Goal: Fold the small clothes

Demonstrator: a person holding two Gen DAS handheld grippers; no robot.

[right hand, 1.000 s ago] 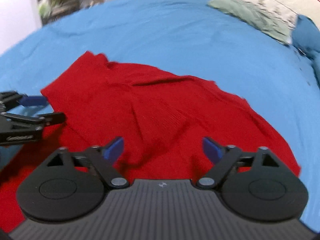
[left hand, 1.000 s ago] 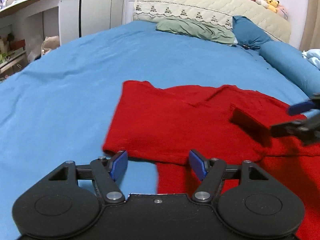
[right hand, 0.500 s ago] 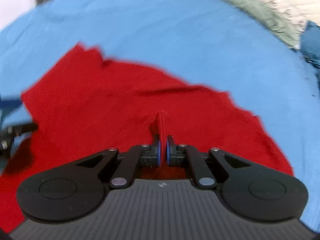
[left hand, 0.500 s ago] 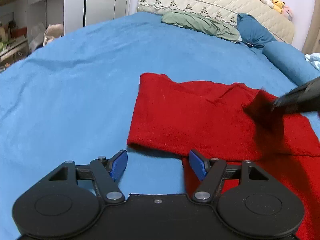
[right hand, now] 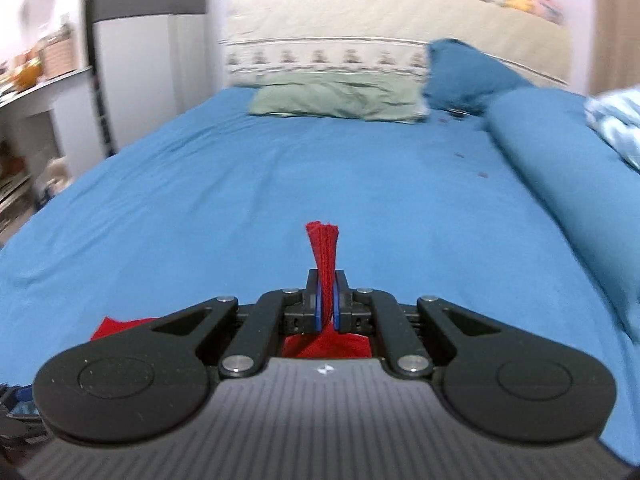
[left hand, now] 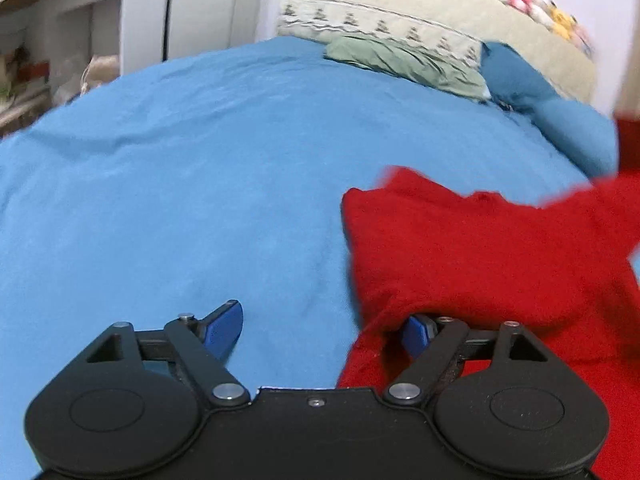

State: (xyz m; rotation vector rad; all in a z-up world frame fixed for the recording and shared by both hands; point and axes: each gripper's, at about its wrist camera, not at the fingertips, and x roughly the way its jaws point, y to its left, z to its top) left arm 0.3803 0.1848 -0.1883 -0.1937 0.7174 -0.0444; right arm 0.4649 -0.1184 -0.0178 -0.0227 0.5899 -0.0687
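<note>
Green pillow, dark blue pillow and blue bolster sit far and right on the blue bed sheet; wide bare sheet lies left. Red garment lies near right, its edge draped over one blue pad of the left gripper, jaws wide apart, gripping nothing. Right gripper, level, pinches a red fabric fold.

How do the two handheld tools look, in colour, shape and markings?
Both are matte black. The left tool has two round lobes with circular recesses, angular linkage arms with silver rivets, triangular cut-outs, and blue pads on its fingers. The right tool has the same build, but its body is ribbed grey-black with a small white logo. No cables or sleeves are visible.
</note>
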